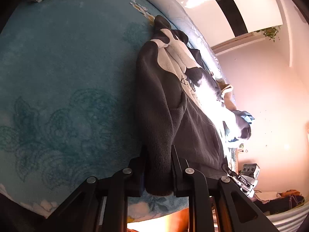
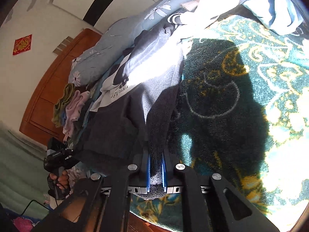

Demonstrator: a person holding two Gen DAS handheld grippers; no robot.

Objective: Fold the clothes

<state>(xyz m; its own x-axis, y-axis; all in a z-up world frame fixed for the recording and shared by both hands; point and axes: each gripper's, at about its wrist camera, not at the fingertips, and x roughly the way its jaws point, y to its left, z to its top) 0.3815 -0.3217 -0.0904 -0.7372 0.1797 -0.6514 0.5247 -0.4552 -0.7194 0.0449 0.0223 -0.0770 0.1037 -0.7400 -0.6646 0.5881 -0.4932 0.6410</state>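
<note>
Teal patterned bed blanket [image 1: 58,77] carries dark grey fleece garment [image 1: 173,106], cream panel uppermost, lying along blanket's far side. Left tool [image 1: 158,172] clamped on garment's near hem; right tool [image 2: 156,171] clamped on hem too. Advice: lift both corners evenly, keep hem taut, fold toward cream panel.

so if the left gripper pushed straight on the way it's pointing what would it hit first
The left gripper is already shut on the dark grey fleece garment, so it would push into that fleece first, then probably the blue bedspread under it.
</note>
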